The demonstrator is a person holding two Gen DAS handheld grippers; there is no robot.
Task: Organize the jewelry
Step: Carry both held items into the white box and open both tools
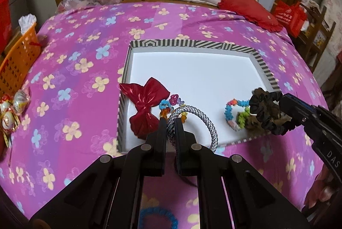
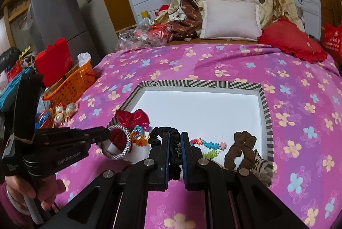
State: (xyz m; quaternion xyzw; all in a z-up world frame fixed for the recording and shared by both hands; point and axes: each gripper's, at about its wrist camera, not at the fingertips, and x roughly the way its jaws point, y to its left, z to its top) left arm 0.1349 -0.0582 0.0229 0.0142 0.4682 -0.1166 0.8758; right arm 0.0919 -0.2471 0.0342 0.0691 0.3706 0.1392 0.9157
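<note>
Two grippers (image 1: 170, 122) (image 2: 174, 137) each clamp one hair tie: silver (image 1: 210, 128), black (image 2: 174, 143).

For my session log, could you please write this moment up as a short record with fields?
surface: bed with pink flowered bedspread
container: striped-rim tray, white inside
left gripper: shut on the silver braided bangle, over the tray's near edge
right gripper: shut on the black scrunchie, at the tray's near right part
in tray: red bow, colourful bead bracelet, brown scrunchie
outside tray: blue hair tie on the bedspread, partly hidden
left of bed: orange basket
</note>
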